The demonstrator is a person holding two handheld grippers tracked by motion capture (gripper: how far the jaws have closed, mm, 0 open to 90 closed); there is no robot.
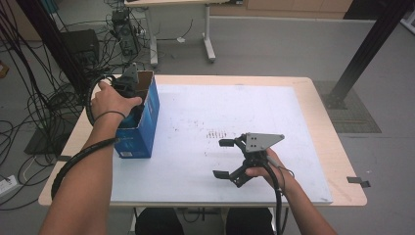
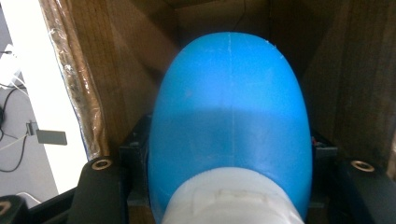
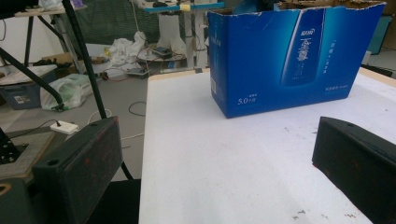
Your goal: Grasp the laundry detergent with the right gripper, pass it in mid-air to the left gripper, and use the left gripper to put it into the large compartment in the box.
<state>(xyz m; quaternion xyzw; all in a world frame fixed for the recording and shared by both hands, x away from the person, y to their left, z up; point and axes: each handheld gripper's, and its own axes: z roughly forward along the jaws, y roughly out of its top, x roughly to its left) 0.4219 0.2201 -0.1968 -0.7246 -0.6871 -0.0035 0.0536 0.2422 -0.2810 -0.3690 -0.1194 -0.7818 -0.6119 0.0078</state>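
- Lowering the blue bottle (image 2: 231, 126) into the blue box (image 1: 142, 122) looks like the step in hand; the bottle sits inside the box's brown cardboard walls, white cap end toward the camera, its rounded blue body pointing down into the box.
- The left gripper (image 1: 126, 83) is down in the box's open top, its jaws clamped on the bottle from either side near the cap.
- Judged from this, keep the bottle centred between the box walls and go straight down, so it does not catch on the taped wall edge (image 2: 77, 79) to its left.
- Release only once the bottle rests on something inside the box; its floor is hidden.
- The right gripper (image 1: 229, 157) waits on the white table (image 1: 195, 107), well apart from the box, jaws wide apart and empty; it could steady the box if it slides.
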